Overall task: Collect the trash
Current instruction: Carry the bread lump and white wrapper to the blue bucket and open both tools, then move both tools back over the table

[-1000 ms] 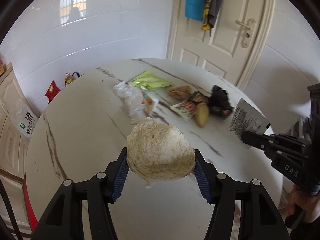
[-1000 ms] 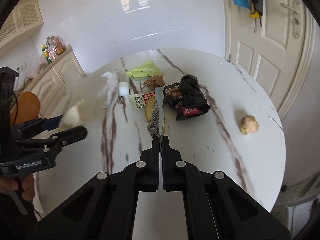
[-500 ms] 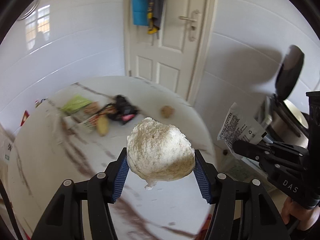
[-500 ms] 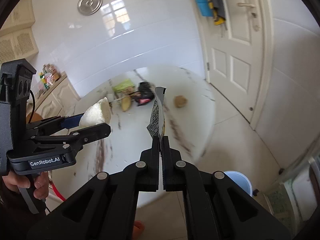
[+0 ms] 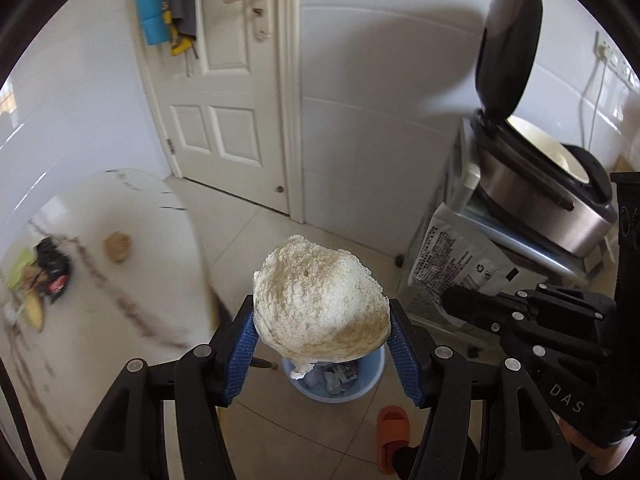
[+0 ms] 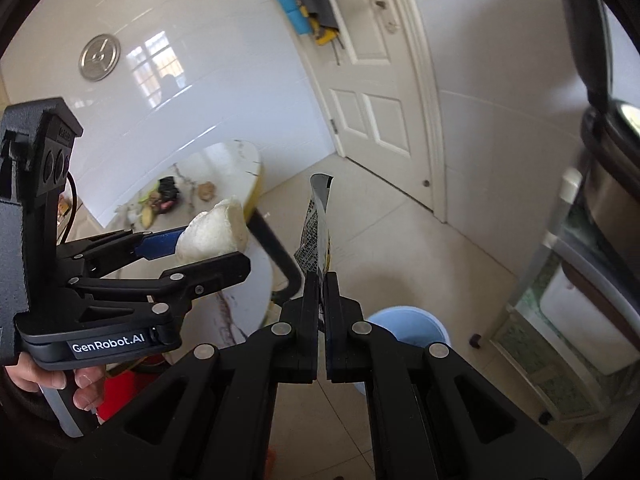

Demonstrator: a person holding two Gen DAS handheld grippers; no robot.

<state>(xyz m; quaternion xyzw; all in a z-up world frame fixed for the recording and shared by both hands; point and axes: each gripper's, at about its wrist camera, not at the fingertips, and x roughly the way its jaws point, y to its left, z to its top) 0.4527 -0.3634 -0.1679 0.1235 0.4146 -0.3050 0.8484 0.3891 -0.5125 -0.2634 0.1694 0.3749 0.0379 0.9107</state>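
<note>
The left claw (image 5: 322,334) clamps a pale, crumbly half bun (image 5: 320,304) directly above the blue bin (image 5: 360,388); the right claw (image 6: 321,280), together, pinches a printed wrapper (image 6: 316,232) above it.

blue bin (image 5: 360,384) half hidden behind bun (image 5: 320,300), table litter (image 5: 40,276) blurred, orange slipper (image 5: 392,436) partly covered

Bright daylight, fisheye-warped edges, motion blur smearing the table (image 5: 120,216).
</note>
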